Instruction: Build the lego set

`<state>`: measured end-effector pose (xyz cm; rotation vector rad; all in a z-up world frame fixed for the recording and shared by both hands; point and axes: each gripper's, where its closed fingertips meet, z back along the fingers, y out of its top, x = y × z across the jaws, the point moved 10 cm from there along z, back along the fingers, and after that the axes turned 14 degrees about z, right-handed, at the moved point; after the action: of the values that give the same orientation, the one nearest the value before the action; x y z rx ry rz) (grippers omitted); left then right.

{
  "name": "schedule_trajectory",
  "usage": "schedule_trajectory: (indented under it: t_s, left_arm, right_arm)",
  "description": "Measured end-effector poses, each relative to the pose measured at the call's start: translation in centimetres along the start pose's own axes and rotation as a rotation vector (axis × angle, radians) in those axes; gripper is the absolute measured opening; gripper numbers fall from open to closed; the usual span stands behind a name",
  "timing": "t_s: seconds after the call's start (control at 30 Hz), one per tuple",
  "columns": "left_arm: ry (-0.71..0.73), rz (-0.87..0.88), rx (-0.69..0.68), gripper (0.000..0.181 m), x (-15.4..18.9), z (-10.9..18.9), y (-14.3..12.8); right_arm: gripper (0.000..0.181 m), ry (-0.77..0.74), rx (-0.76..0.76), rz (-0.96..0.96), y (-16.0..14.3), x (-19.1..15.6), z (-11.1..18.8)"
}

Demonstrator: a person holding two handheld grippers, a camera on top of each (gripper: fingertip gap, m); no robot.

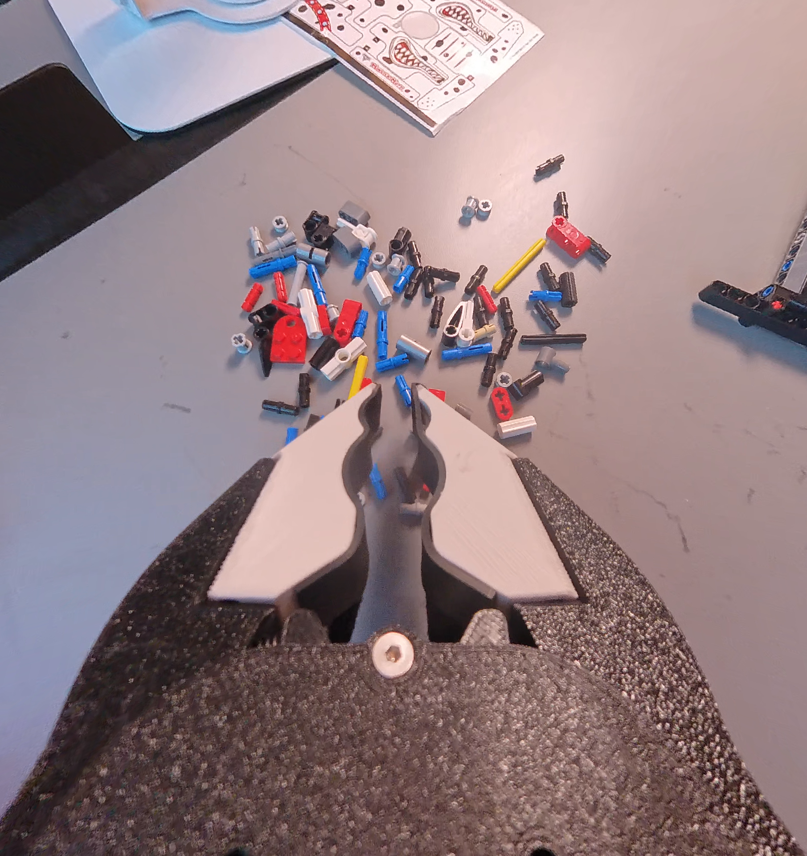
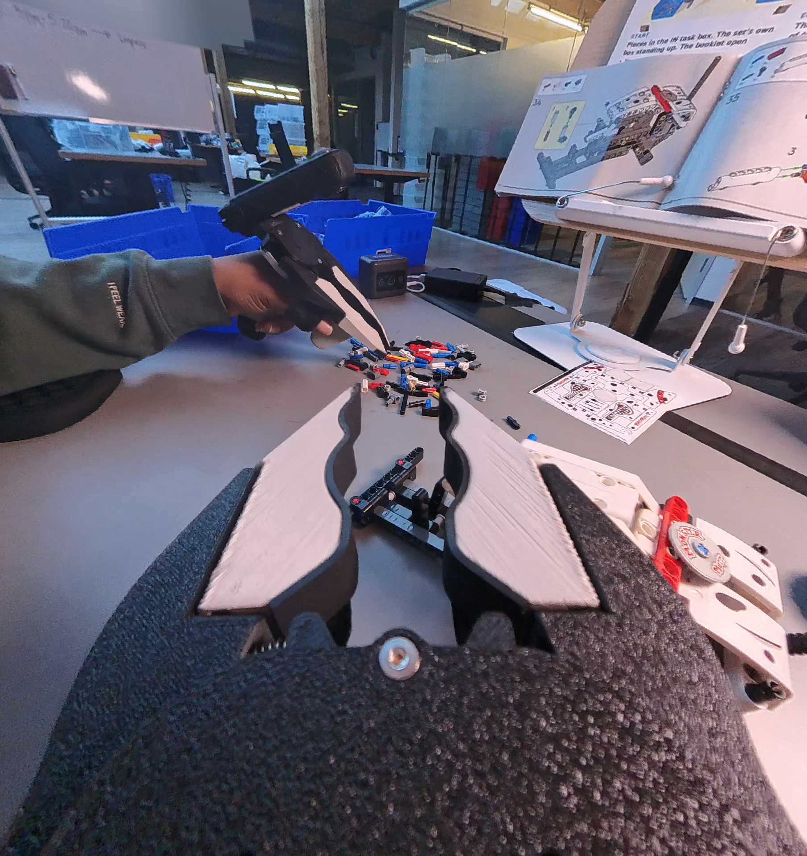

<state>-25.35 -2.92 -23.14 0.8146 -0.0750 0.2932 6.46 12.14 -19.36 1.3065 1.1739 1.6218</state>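
Grey table [image 1: 114, 463] bears our scattered pins [image 1: 392, 301], spread toward 12 o'clock of the left gripper [image 1: 397, 393], whose fingers stand slightly apart, nothing between the tips. Our right gripper [image 2: 399, 398] is spread wide over a black frame [image 2: 392, 495]; a white model [image 2: 716, 579] lies at 3 o'clock.
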Motion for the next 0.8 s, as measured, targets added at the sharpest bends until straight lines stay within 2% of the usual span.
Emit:
schedule_trajectory:
  t_s: [0.3,0.63,0.8]
  left_arm:
    - [0.002,0.013,-0.058,0.012,-0.1,-1.3,-0.4]
    - [0.004,-0.034,-0.060,0.005,0.1,-1.5,-0.3]
    - [0.017,-0.054,0.017,0.004,0.1,-0.3,0.4]
  right_arm:
    - [0.028,0.038,-0.005,-0.020,-0.3,-0.2,-0.3]
    - [0.025,0.038,-0.029,-0.014,-0.6,-0.2,-0.4]
    - [0.024,0.018,-0.021,-0.010,-0.4,-0.1,-0.2]
